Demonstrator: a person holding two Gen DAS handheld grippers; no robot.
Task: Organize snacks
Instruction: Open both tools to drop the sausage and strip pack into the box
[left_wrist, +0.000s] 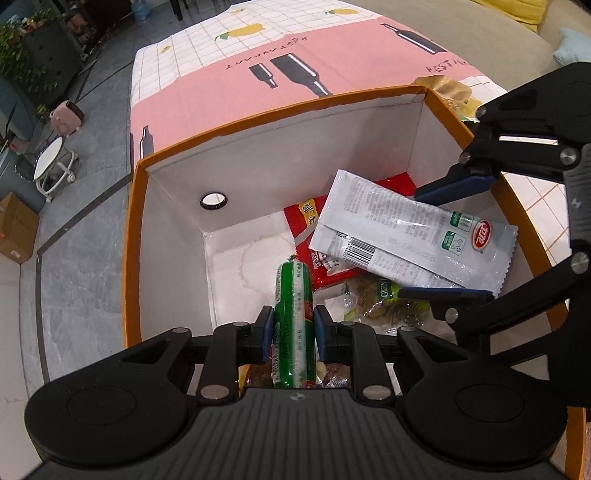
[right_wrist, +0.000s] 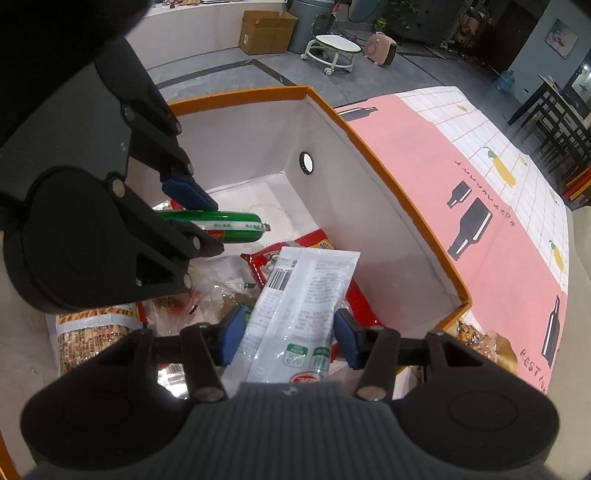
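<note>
Snacks lie piled in the near part of an orange-rimmed cardboard box with white inner walls (left_wrist: 177, 229), and we hold two more of them over it. Our left gripper (left_wrist: 294, 332) has its blue pads (left_wrist: 268, 328) pressed on either side of a green plastic-wrapped sausage stick (left_wrist: 293, 317), which points away from the camera and down into the box. Our right gripper (right_wrist: 290, 338) stands wider, with a white and silver foil snack pouch (right_wrist: 303, 306) between its fingers; in the right wrist view the left pad touches the pouch's edge, while a narrow gap seems to show at the right pad, so we cannot tell whether the pouch is truly gripped. In the left wrist view that pouch (left_wrist: 410, 232) hangs tilted above a red snack packet (left_wrist: 306, 225) and a clear bag with brown contents (left_wrist: 384, 302) on the box floor. A round grommet hole (left_wrist: 213, 200) sits in the far wall of the box, and part of the floor beneath it is bare. The box rests on a pink and white checked tablecloth printed with black bottles (left_wrist: 229, 99). Beyond the table, on the grey floor, stand a brown cardboard carton (right_wrist: 266, 31) and a small white wheeled stool (right_wrist: 334, 50).
</note>
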